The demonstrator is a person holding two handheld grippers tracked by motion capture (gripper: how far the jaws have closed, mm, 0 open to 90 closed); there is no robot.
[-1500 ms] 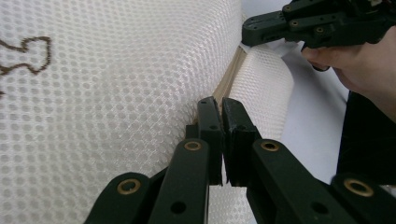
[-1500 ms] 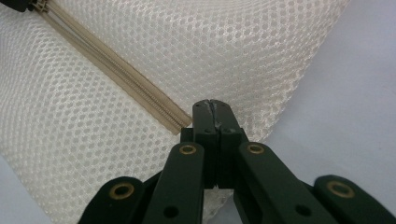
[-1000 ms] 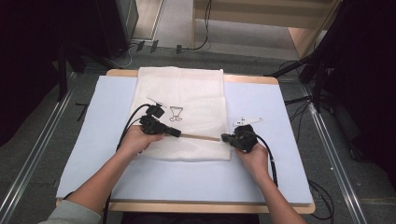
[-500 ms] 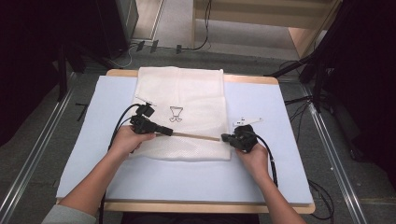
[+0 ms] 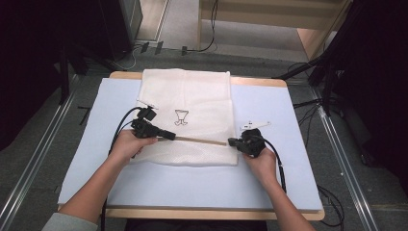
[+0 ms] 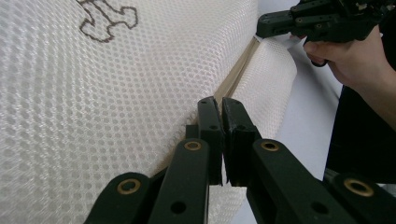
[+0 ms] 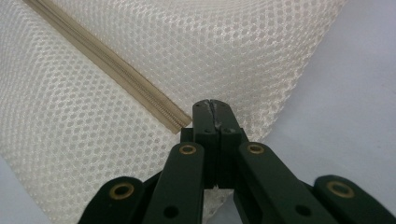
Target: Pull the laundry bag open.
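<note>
Left gripper [image 5: 169, 136] sits clamped at the near end of the beige zipper [image 5: 199, 140], jaws pressed together on what looks like the zipper's pull, though the pull itself is hidden between them. Right gripper [image 5: 234, 142] pinches the white mesh laundry bag [image 5: 192, 96] at the zipper's far end, jaws squeezed tight on the fabric corner. That bag lies flat on the pale blue mat [image 5: 269, 101], zipper running straight between the two grippers, a small printed emblem [image 5: 181, 117] just beyond it.

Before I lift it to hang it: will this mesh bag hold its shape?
Probably not. The mesh bag looks thin and already bulges beside its zipper, so it should sag. Likely light. The open weave seems grippy, though it may snag.
</note>
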